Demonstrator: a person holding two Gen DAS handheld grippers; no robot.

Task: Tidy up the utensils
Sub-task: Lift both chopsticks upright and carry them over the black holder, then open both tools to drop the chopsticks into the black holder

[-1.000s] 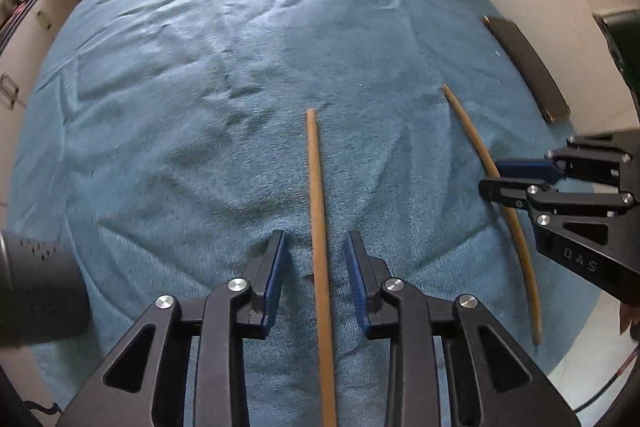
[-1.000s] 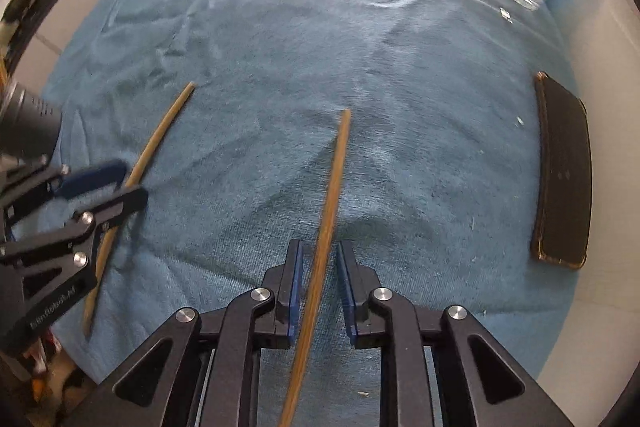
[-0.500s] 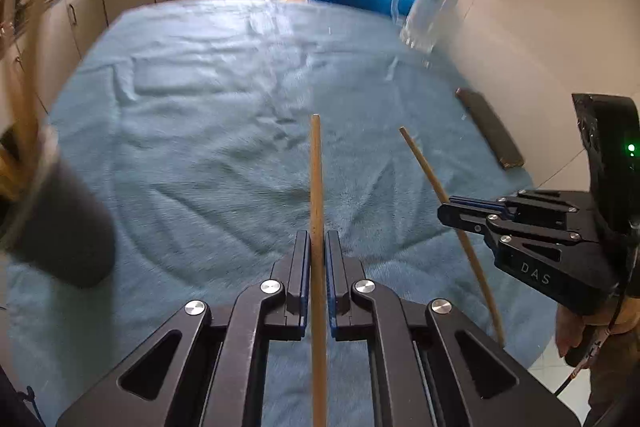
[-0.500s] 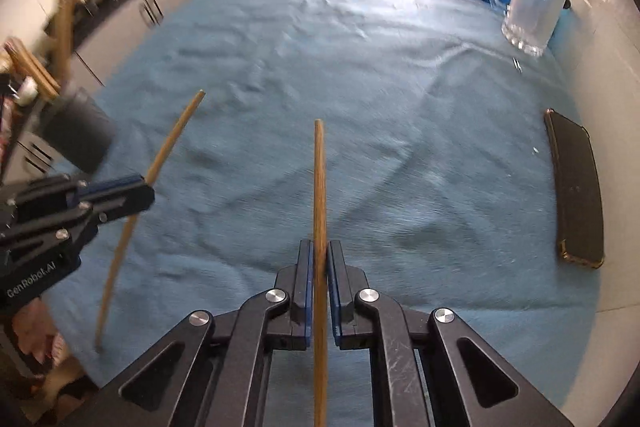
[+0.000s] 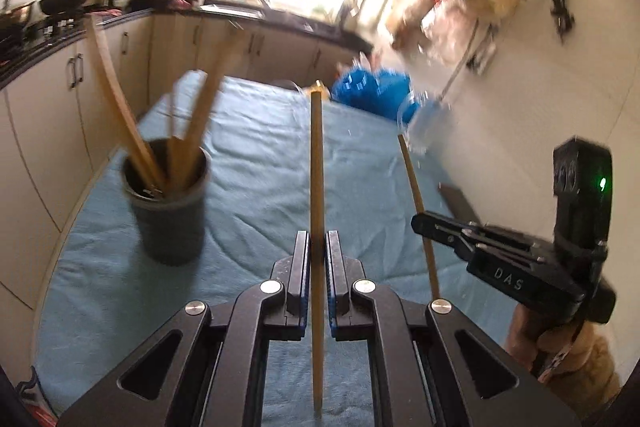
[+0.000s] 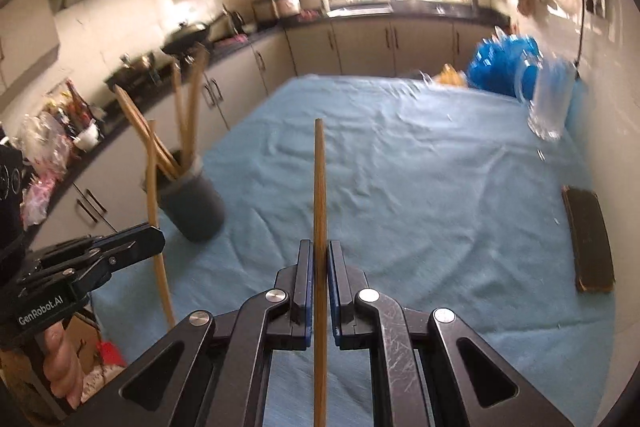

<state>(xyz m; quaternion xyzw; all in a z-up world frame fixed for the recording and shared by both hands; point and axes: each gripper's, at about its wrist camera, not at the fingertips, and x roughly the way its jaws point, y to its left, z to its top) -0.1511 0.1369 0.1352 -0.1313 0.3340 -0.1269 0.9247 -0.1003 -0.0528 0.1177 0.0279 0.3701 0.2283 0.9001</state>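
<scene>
Left tool (image 5: 318, 279) is clamped narrow on a chopstick (image 5: 316, 167), pads pinching it well below mid-length; long end sticks forward, short tail hangs behind the jaws. Right tool (image 6: 319, 279) has the same grip on the other chopstick (image 6: 319, 187). Both jaws have just been closing, each with its stick between the pads. Both sticks are up off the table (image 5: 248, 195), held in the air.

Handling, my read: light, stiff, thin wood or bamboo, round and smooth, so it can roll or pivot in flat pads. With the grip this far back, the long free end gives leverage, so a tap on a rim could swing it. No crush risk at this force. A grip closer to the middle would steady it; this one gives reach for a tip-first drop.

Outward: dark cylindrical cup (image 5: 168, 203), matte, open top, already holds several similar sticks leaning at angles. It stands on the left part of the table, apart from both tools. The table is under a blue terry cloth, wrinkled and soft, which looks grippy enough that the cup shouldn't slide easily.

Far right: clear glass mug (image 6: 550, 107), fragile, and a flat dark slab (image 6: 588, 243) near the table edge.
</scene>
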